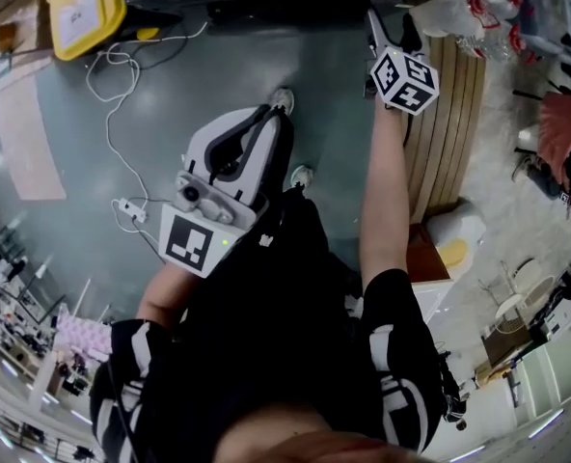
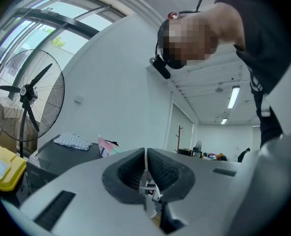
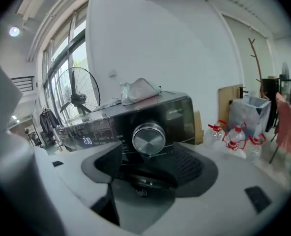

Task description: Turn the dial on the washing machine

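The right gripper [image 3: 149,159] is released, its two dark jaws spread wide, and it points straight at the front panel of the washing machine [image 3: 177,113]. The round silver dial [image 3: 148,138] sits in the middle of that dark panel and shows in the gap between the spread jaws, with neither jaw closed on it. To the left of the dial, pale digits [image 3: 87,140] glow on the panel. A crumpled plastic bag [image 3: 139,90] lies on top of the machine, a standing fan [image 3: 79,100] is behind it by the windows, and water bottles with red handles [image 3: 236,134] stand on the floor to its right. In the head view the right arm is stretched forward to the machine, with the marker cube [image 1: 404,78] facing up. The left gripper [image 2: 145,152] is clenched, its ribbed jaws pressed together with nothing between them; it is held back near the person's body and tilted upward, away from the machine.
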The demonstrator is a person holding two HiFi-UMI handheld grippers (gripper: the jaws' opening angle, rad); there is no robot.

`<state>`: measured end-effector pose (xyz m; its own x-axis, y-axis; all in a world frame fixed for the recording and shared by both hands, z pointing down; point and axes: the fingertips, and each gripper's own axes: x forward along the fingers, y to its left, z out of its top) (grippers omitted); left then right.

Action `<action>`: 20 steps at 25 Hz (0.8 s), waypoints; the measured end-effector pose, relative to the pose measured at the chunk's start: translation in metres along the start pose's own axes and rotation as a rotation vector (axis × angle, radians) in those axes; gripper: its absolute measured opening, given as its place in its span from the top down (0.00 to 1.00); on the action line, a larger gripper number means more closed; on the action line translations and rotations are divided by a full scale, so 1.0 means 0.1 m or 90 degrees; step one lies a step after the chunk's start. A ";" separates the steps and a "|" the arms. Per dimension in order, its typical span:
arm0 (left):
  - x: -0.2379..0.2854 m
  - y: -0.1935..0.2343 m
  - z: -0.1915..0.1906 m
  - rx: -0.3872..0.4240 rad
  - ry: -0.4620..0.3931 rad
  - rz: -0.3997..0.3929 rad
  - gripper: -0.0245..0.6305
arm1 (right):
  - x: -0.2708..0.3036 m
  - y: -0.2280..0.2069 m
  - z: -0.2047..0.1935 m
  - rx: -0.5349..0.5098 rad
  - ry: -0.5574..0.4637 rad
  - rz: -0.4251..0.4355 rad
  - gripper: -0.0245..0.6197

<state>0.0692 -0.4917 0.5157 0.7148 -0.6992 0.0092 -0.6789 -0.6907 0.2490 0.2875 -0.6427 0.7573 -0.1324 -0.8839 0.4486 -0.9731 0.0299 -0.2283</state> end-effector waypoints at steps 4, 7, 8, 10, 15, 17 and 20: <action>-0.57 -0.52 0.53 0.018 -0.032 0.021 0.91 | -1.13 0.26 0.11 0.023 0.009 -0.006 0.56; -1.02 -1.04 0.98 0.046 -0.073 0.043 0.91 | -2.02 0.53 0.45 0.002 -0.012 0.005 0.75; -1.18 -1.21 1.14 0.057 -0.087 0.052 0.91 | -2.30 0.64 0.60 -0.010 -0.024 0.012 0.78; -1.55 -1.53 1.42 0.071 -0.103 0.067 0.91 | -2.89 0.88 0.83 -0.027 -0.045 0.022 0.83; -2.43 -2.05 1.79 0.067 -0.110 0.091 0.91 | -4.21 1.41 1.04 -0.023 -0.081 0.036 0.90; -2.67 -2.13 1.88 0.067 -0.113 0.096 0.91 | -4.57 1.61 1.07 -0.019 -0.092 0.045 0.91; -3.02 -2.20 1.95 0.066 -0.117 0.101 0.91 | -5.07 1.96 1.07 -0.030 -0.109 0.057 0.92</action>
<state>-0.0300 -0.1644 0.2688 0.5623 -0.8152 -0.1385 -0.8000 -0.5787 0.1585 0.1842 -0.2392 0.3924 -0.1888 -0.9430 0.2742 -0.9672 0.1303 -0.2181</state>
